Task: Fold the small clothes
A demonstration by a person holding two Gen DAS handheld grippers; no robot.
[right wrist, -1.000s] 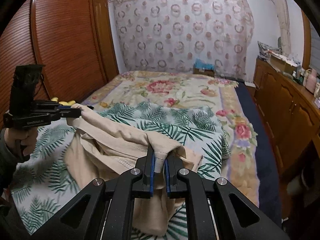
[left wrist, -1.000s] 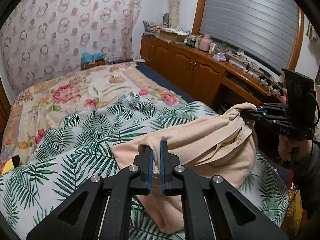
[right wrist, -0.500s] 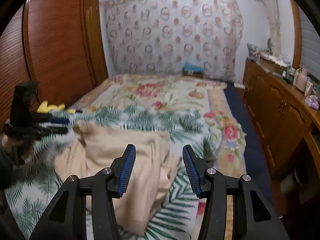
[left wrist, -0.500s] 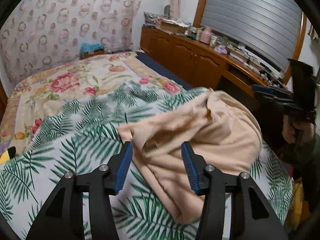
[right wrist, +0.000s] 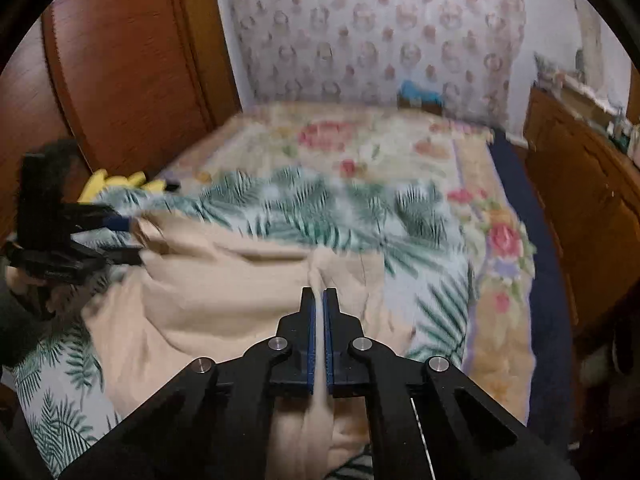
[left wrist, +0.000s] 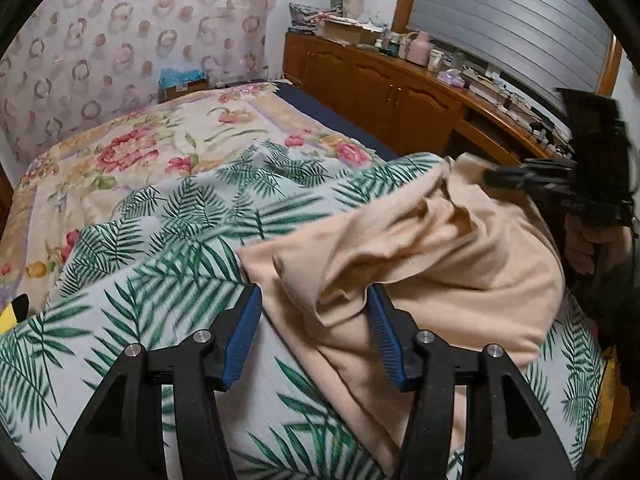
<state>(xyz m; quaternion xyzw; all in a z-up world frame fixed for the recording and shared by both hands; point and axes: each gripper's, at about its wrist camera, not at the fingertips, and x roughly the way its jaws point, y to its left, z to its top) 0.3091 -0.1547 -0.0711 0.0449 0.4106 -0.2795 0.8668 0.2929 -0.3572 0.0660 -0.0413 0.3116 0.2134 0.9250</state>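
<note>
My right tool (right wrist: 319, 300) pinches a fold of the beige garment (right wrist: 208, 292). My left tool (left wrist: 314, 320) stands spread, garment edge between its fingers.

Beige garment (right wrist: 224, 292): lower edge hidden behind right gripper (right wrist: 319, 300). Floral bedspread (right wrist: 360, 140) beyond garment: motion-blurred. Yellow item (left wrist: 12, 314) left of garment: cut off, unidentifiable. Dresser clutter (left wrist: 440, 64): too small.

Garment (left wrist: 440, 264) on bedspread (left wrist: 168, 240), apparently rumpled
</note>
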